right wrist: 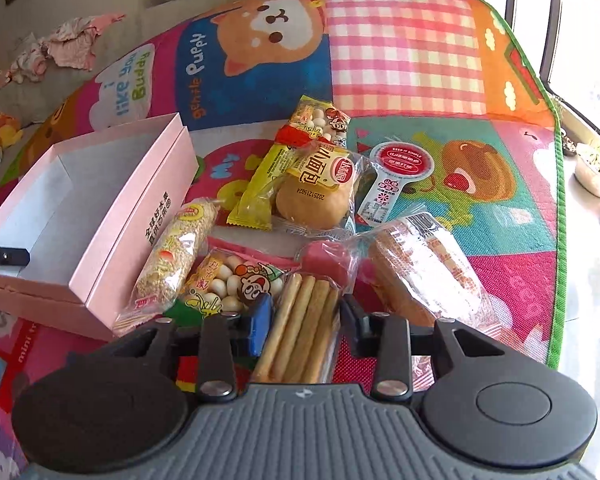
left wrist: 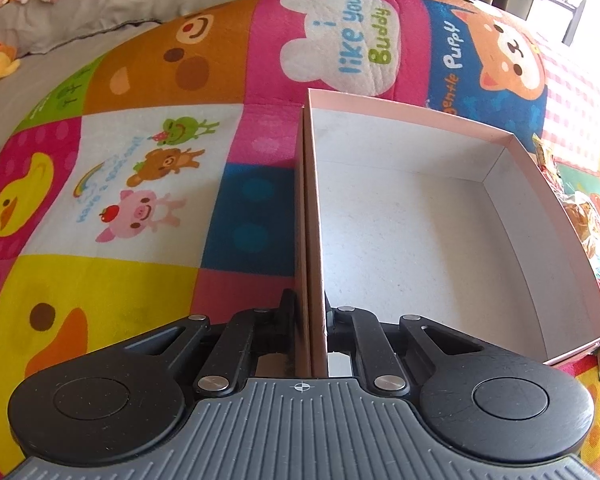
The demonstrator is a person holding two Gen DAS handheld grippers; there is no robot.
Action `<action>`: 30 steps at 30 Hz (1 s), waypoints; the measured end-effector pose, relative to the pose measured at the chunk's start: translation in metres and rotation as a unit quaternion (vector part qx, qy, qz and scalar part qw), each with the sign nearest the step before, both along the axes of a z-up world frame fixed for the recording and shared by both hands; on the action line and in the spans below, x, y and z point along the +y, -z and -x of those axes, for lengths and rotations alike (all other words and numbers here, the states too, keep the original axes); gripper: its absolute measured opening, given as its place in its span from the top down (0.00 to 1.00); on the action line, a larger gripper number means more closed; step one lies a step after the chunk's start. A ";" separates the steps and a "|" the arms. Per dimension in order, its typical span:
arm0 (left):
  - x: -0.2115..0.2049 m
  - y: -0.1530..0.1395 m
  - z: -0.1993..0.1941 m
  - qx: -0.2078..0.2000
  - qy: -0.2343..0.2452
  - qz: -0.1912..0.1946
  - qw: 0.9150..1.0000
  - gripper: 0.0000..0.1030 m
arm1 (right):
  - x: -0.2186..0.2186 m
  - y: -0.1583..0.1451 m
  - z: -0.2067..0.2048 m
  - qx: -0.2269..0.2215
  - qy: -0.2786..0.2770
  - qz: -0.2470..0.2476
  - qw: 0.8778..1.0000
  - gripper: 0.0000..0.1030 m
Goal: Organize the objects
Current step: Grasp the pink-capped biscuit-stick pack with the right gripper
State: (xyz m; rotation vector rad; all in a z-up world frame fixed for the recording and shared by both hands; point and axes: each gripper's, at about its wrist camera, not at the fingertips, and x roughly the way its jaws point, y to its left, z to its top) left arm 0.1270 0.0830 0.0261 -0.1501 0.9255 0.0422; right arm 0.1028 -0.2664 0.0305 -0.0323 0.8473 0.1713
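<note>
An open pink cardboard box (left wrist: 420, 232) with a white, empty inside lies on a colourful play mat. My left gripper (left wrist: 310, 312) is shut on the box's left wall, one finger on each side. The box also shows at the left in the right wrist view (right wrist: 112, 224), with a black finger of the left gripper (right wrist: 8, 256) at its near rim. My right gripper (right wrist: 304, 312) is open around a clear pack of breadsticks (right wrist: 300, 328), its fingers on either side of it. Several snack packs lie beyond it: a bread bun (right wrist: 312, 196), a rice roll (right wrist: 176, 252), candy balls (right wrist: 228, 280).
The cartoon play mat (right wrist: 400, 52) covers the floor, with its green edge at the right. More wrapped snacks (right wrist: 424, 264) lie to the right of the breadsticks. Clothes (right wrist: 72, 44) and a soft toy (right wrist: 0, 132) lie on the grey surface behind. Plant pots (right wrist: 592, 168) stand by the window.
</note>
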 end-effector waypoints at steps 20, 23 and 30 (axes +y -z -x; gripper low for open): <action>-0.002 0.000 0.005 -0.001 -0.003 -0.003 1.000 0.89 | 0.017 -0.011 0.095 0.049 -0.075 -0.030 0.996 0.69; -0.003 -0.001 0.005 -0.001 -0.007 0.000 1.000 0.89 | 0.029 -0.030 0.114 0.069 -0.110 -0.107 0.986 0.69; 0.000 0.000 0.006 -0.003 -0.004 0.007 1.000 0.89 | 0.062 -0.112 0.125 -0.034 -0.153 -0.194 0.968 0.75</action>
